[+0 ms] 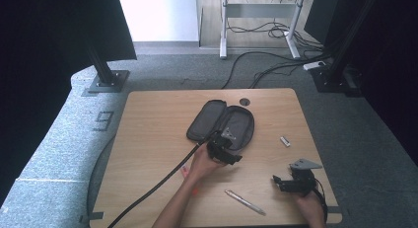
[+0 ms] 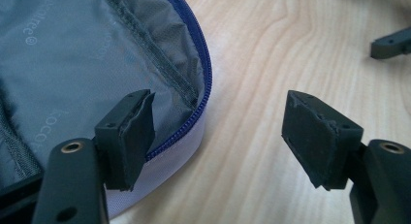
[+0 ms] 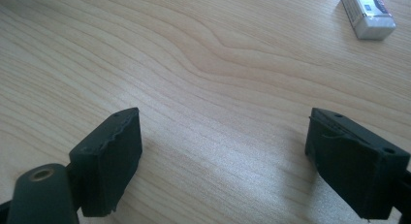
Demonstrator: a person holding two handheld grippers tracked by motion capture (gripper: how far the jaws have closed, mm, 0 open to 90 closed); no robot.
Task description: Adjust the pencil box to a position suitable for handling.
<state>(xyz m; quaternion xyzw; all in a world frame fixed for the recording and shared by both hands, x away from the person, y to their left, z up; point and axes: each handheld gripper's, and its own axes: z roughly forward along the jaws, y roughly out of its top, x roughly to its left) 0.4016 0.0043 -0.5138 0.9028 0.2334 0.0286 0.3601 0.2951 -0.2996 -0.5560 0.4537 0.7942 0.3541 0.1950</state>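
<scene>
Grey pouch (image 1: pixel 222 124) unzipped, flat | left claw (image 2: pixel 218 136) gaping at rim

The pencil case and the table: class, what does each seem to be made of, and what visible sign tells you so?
Pencil case: apparently woven grey fabric, matte, with stitched seams, a wrinkled lining and a blue zip along its edge. Table: wood or a wood-look laminate, pale with flowing grain lines and a slight sheen; which of the two cannot be told.
</scene>
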